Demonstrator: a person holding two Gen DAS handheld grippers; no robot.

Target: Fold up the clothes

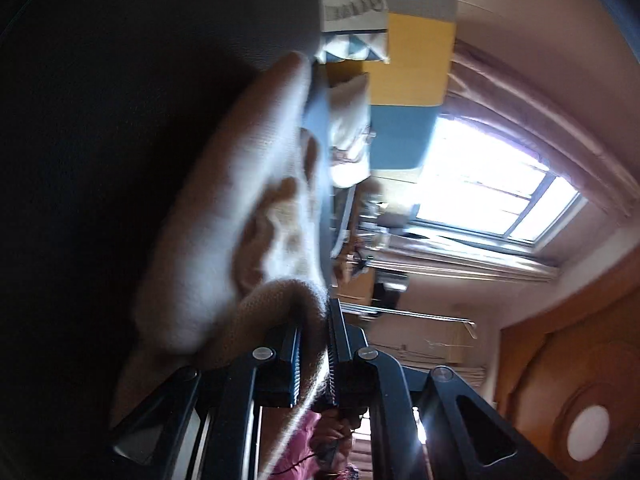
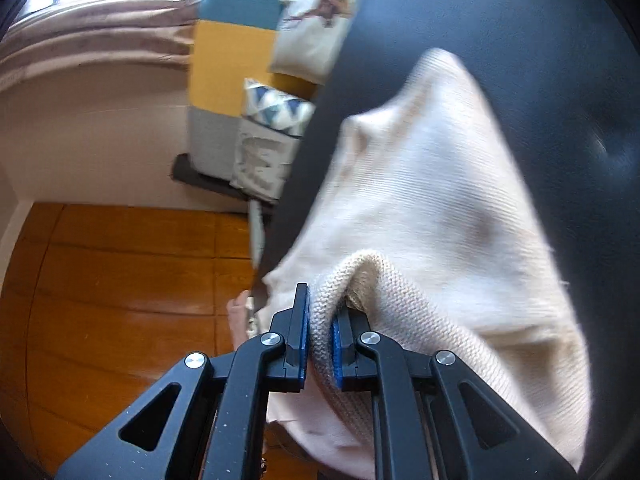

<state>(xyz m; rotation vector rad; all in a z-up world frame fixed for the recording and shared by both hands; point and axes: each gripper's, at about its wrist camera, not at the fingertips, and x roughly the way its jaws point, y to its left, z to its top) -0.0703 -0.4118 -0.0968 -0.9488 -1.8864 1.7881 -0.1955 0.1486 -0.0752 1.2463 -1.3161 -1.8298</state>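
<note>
A cream knitted sweater (image 2: pixel 432 208) hangs lifted over a dark surface (image 2: pixel 520 40), blurred by motion. My right gripper (image 2: pixel 320 320) is shut on a ribbed edge of it, the knit bunched between the blue pads (image 2: pixel 338 344). In the left wrist view the same sweater (image 1: pixel 224 216) stretches away from my left gripper (image 1: pixel 314 332), which is shut on another rolled knit edge. The left camera is rolled on its side, so the room appears sideways. The rest of the sweater's shape is hidden by folds.
Patterned cushions (image 2: pixel 280 108) lean on a yellow, blue and grey panel (image 2: pixel 224 64) beyond the dark surface. Wooden floor (image 2: pixel 120 280) lies to the left. A bright window (image 1: pixel 492 184) with curtains and a person's pink sleeve (image 1: pixel 296 452) appear in the left wrist view.
</note>
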